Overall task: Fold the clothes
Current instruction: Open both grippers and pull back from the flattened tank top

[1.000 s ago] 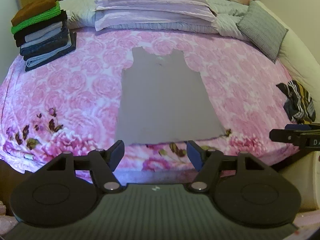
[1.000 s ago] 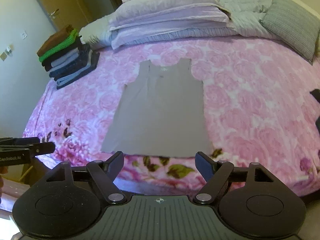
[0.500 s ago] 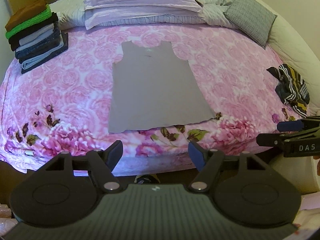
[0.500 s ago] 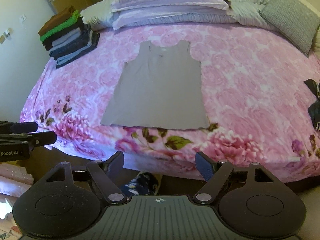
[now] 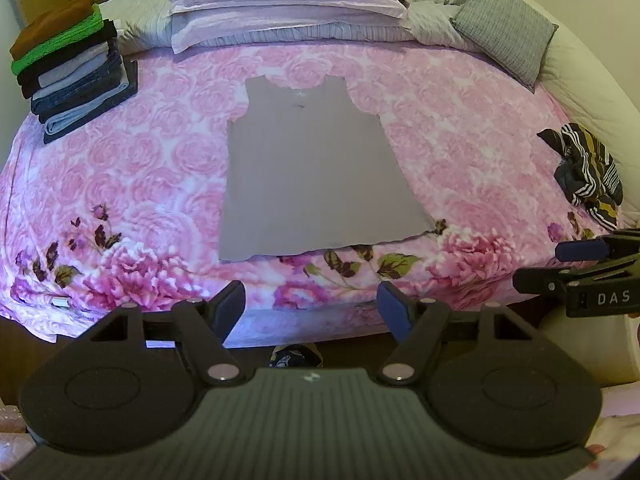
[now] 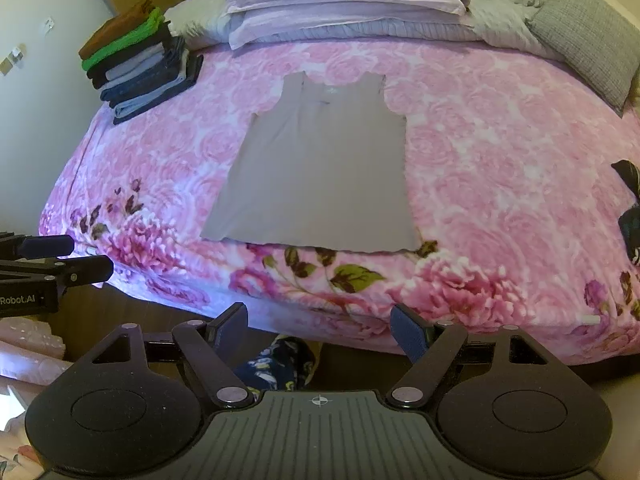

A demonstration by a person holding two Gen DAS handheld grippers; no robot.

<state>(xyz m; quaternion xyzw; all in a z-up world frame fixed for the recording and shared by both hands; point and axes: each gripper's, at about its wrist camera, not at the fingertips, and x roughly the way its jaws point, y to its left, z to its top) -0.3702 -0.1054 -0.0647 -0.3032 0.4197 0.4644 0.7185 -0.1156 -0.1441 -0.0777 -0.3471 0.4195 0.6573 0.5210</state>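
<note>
The bed (image 5: 460, 128) under its pink rose-printed cover is filling the view ahead of both tongs; lying flat on it, straight ahead of the left gripper (image 5: 311, 304) and the right gripper (image 6: 319, 326) and well apart from both, is the grey sleeveless top (image 5: 312, 172), hem nearest, straps pointing away; it is looking thin, soft and light, likely to drape and sag once lifted and to slide easily over the plush cover, so pinching the two hem corners or the two shoulder straps is seeming the best hold; far off to the left of the tongs a stack of folded clothes (image 5: 72, 68) is sitting, and to the right a crumpled striped garment (image 5: 588, 172) is waiting; both pairs of fingers are standing wide apart and gripping nothing; the left tool's body is reading "Robot.AI" in the right wrist view, and the right tool's is reading "DAS" in the left wrist view.
</note>
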